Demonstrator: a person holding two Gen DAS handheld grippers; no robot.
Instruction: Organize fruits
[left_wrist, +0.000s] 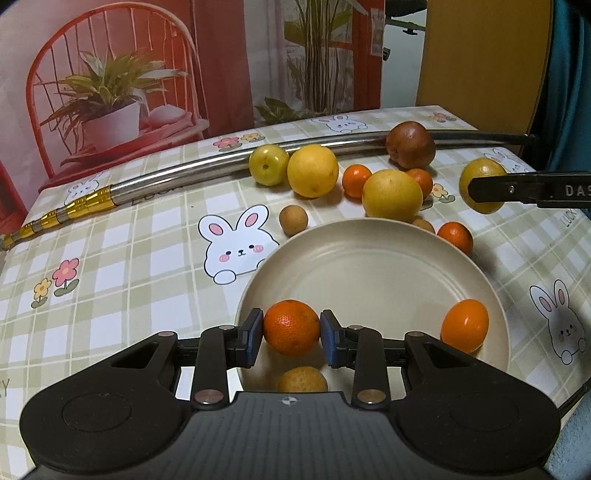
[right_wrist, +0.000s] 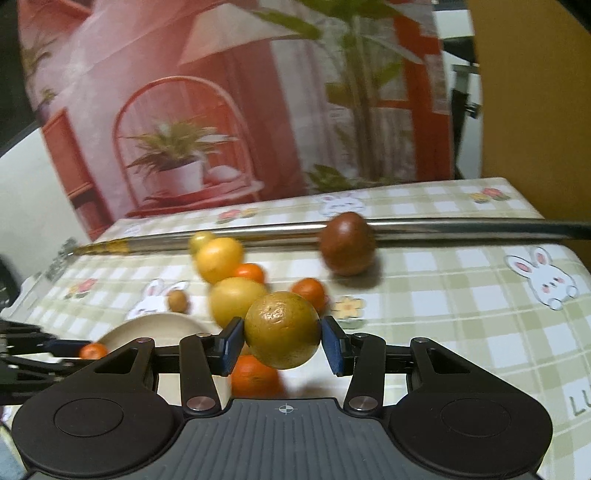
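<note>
Pinching a small orange (left_wrist: 291, 328) over the near edge of the plate (left_wrist: 369, 236), the left gripper (left_wrist: 291, 334) has jaws pressed on its sides; the right gripper (right_wrist: 282, 341) clamps a yellowish orange (right_wrist: 282, 330) above the counter (right_wrist: 443, 332). Round fruit may slip from either grip or roll off the shallow plate.

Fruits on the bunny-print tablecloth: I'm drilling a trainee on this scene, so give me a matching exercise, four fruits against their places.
Fruits:
1. small round orange mandarin
2. dull yellow-green round citrus
3. dark reddish-brown round fruit
4. oval orange kumquat-like fruit

Places:
A. against the long steel rod
B. lying loose on the beige round plate
C. between the left tongs, over the plate
D. between the right tongs, off the table

Pairs: 1-C, 2-D, 3-A, 4-B
</note>
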